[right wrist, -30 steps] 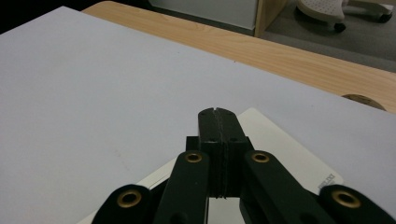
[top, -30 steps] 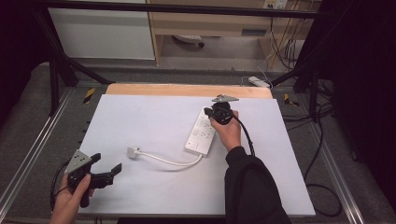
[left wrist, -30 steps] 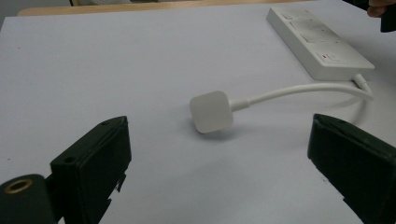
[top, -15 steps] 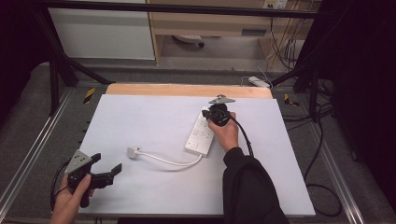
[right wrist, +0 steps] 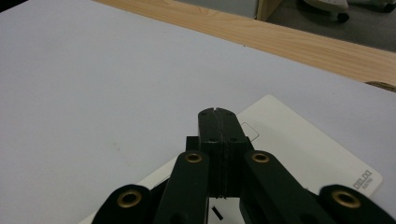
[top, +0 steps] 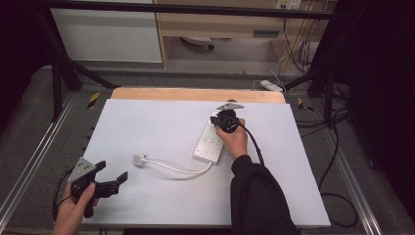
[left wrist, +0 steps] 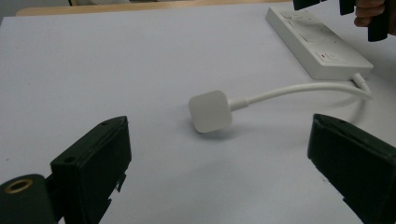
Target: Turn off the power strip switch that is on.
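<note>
The white rectangular plastic power strip (top: 211,140) lay on the white table surface (top: 147,122) right of centre, its long axis running from 12 to 6 o'clock. Its white cable (top: 173,169) curved away toward 8 o'clock and ended in a white square plug (left wrist: 210,111). The right gripper (top: 221,121) was poised at the strip's 12 o'clock end, jaws pressed together with nothing between them, tips over a small switch outline (right wrist: 250,130). The step appeared to be pressing that switch: the closed tips should descend squarely onto it so that the strip did not slide. The left gripper (top: 111,177) waited at 7 o'clock, jaws wide apart, facing the plug
</note>
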`<move>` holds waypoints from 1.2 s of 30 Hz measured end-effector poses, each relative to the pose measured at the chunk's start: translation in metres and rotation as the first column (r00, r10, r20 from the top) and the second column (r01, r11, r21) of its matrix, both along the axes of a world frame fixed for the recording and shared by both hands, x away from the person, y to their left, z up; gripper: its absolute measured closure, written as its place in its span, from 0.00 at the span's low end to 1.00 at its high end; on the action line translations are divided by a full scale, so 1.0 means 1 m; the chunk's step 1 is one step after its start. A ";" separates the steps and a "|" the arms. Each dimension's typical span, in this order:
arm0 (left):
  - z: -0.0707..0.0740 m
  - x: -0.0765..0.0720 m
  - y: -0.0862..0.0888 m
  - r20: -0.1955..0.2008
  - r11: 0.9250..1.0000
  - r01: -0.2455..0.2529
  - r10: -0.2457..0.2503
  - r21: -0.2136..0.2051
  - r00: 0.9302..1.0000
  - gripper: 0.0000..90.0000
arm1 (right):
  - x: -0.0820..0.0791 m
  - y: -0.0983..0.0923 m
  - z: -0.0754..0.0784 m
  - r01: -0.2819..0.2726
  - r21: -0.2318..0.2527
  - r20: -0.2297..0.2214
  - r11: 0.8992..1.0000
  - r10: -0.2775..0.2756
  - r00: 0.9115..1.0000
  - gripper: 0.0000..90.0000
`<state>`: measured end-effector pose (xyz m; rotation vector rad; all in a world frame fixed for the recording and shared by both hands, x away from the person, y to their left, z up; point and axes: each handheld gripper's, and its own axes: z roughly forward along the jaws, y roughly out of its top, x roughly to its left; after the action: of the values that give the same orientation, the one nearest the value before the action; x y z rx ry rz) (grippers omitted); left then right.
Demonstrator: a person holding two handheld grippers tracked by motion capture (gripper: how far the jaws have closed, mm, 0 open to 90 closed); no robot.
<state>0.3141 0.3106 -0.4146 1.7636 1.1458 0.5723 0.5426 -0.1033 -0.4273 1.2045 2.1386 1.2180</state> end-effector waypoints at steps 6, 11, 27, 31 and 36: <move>0.000 0.000 0.000 0.001 1.000 0.000 0.000 -0.001 1.000 0.07 | 0.001 0.002 -0.004 0.003 -0.008 -0.009 1.000 -0.003 1.000 1.00; 0.000 0.000 0.000 0.002 1.000 0.000 0.000 -0.001 1.000 0.07 | 0.000 0.004 -0.007 -0.005 -0.014 -0.016 1.000 0.005 1.000 1.00; 0.000 0.000 0.000 0.002 1.000 0.001 -0.001 0.001 1.000 0.07 | -0.004 0.007 -0.008 -0.022 -0.025 -0.022 0.999 0.021 1.000 1.00; 0.000 0.000 0.000 0.002 1.000 0.001 -0.001 0.002 1.000 0.07 | -0.005 0.007 -0.009 -0.029 -0.038 -0.025 0.999 0.028 0.999 1.00; 0.000 0.000 0.000 -0.001 1.000 0.002 -0.002 0.000 1.000 0.07 | -0.005 0.007 -0.010 -0.029 -0.039 -0.027 0.999 0.028 0.999 1.00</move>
<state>0.3142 0.3102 -0.4148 1.7654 1.1451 0.5701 0.5374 -0.0960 -0.4375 1.1843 2.1959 1.1726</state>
